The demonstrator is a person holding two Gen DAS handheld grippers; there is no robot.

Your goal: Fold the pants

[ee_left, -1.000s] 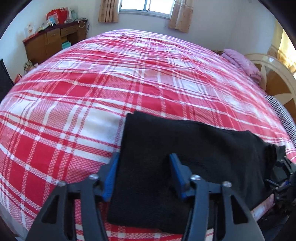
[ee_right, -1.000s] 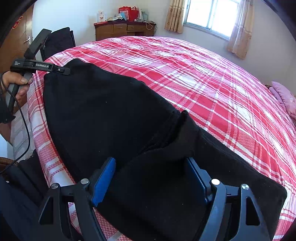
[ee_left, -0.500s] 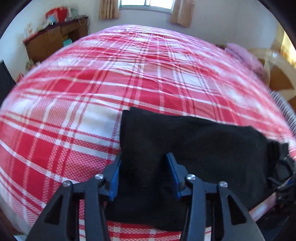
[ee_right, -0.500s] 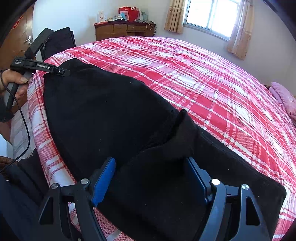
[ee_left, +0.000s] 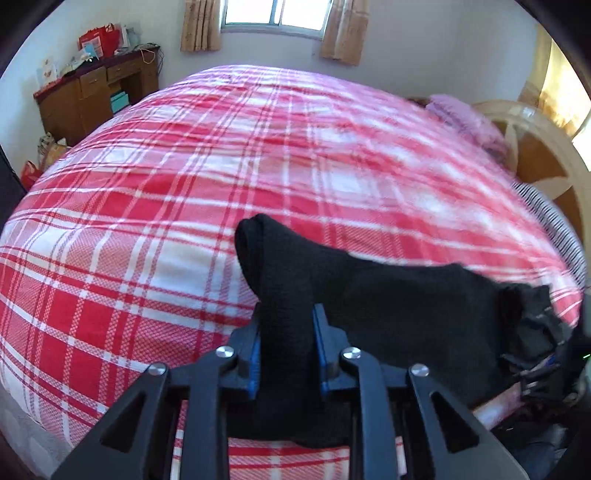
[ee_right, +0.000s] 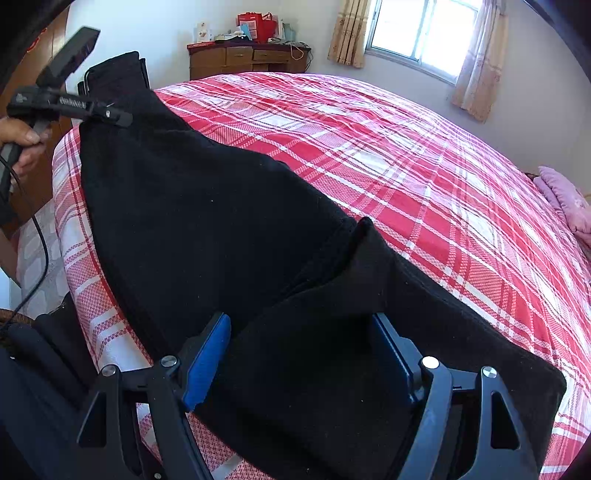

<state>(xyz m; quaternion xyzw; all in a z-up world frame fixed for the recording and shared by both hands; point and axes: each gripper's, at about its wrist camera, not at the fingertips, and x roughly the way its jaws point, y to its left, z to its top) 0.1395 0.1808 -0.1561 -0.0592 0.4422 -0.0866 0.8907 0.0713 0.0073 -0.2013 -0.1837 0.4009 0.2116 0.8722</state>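
Across the red plaid bed [ee_left: 147,229] the black pants [ee_right: 207,236] lie along the near edge, and my left gripper [ee_left: 286,354] is closing on their far-left end, the pads now pinching a bunched ridge of cloth that lay flat between wide jaws a second ago. That end has lifted off the cover, so the fold can start, I judge. My right gripper [ee_right: 299,365] has not changed, its jaws wide apart astride the other end, gripping nothing.

Bright daylight from the window [ee_left: 272,14], strong fisheye curving at dark corners, slight motion blur on the left view.
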